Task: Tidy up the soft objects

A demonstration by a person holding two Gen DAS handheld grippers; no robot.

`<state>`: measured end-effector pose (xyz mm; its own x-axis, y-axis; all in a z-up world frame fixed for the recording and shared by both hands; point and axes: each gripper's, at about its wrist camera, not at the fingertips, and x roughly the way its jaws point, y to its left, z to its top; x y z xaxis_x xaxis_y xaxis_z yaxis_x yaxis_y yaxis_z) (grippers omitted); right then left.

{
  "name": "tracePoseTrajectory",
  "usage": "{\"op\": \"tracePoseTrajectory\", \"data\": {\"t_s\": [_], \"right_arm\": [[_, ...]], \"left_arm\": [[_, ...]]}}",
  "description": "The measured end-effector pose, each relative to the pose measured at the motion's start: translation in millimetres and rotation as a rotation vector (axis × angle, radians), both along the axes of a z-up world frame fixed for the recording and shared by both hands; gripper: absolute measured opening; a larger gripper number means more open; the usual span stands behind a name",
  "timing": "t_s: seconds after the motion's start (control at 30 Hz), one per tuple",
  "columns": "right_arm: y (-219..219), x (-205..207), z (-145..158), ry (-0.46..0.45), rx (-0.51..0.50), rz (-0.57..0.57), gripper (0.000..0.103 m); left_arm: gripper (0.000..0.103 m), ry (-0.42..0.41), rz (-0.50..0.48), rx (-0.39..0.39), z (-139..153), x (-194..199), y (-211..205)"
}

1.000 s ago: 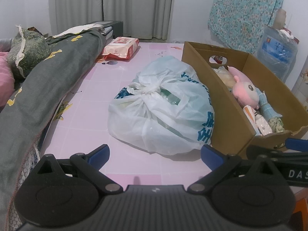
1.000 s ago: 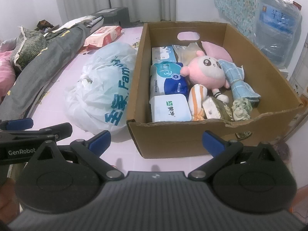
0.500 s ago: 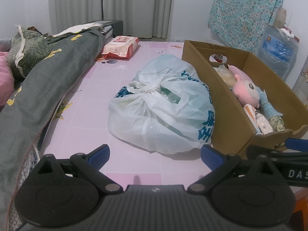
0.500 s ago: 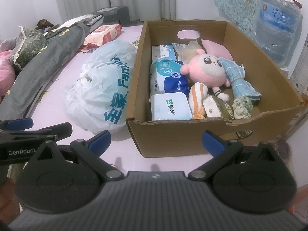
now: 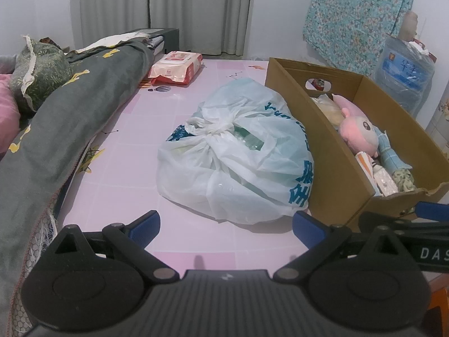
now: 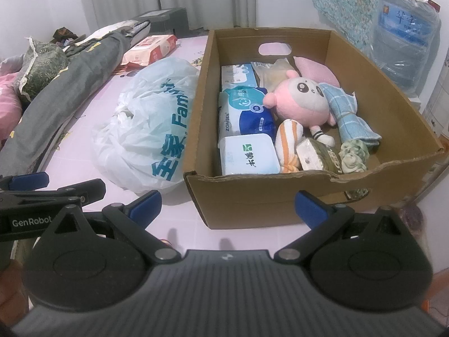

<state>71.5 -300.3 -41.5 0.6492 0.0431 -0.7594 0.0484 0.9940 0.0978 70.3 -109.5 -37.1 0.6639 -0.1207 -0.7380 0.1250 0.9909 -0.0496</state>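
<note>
A cardboard box (image 6: pixel 280 202) (image 5: pixel 331 168) stands on the pink mat. Inside lie a pink plush doll (image 6: pixel 300 101) (image 5: pixel 359 136), tissue packs (image 6: pixel 247 118), a blue checked cloth (image 6: pixel 348 115), an orange striped cloth (image 6: pixel 289 146) and a pink cushion (image 6: pixel 314 70). A tied white plastic bag (image 5: pixel 235 157) (image 6: pixel 148 129) lies against the box's left side. My left gripper (image 5: pixel 226 223) is open in front of the bag, nothing between its fingers. My right gripper (image 6: pixel 228 206) is open before the box's near wall, empty.
A grey quilt (image 5: pixel 70 129) and a green pillow (image 5: pixel 42 75) lie along the left. A red-and-white wipes pack (image 5: pixel 176 67) sits at the far end of the mat. A water jug (image 6: pixel 407 33) stands right of the box, under a floral cloth.
Both views have shifted slightly, so bag and box sit a little lower in frame. Both grippers stay open and no object has moved.
</note>
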Motion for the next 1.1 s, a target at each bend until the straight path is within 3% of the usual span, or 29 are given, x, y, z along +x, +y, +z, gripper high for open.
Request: {"op": "tracePoseTrajectory", "data": {"t_s": [1.1], "right_arm": [[0.4,1.0,3.6,-0.005,0.003,0.004,0.102]], "left_arm": [[0.101,-0.011,0.001,0.005,6.0,-1.0,0.5]]}}
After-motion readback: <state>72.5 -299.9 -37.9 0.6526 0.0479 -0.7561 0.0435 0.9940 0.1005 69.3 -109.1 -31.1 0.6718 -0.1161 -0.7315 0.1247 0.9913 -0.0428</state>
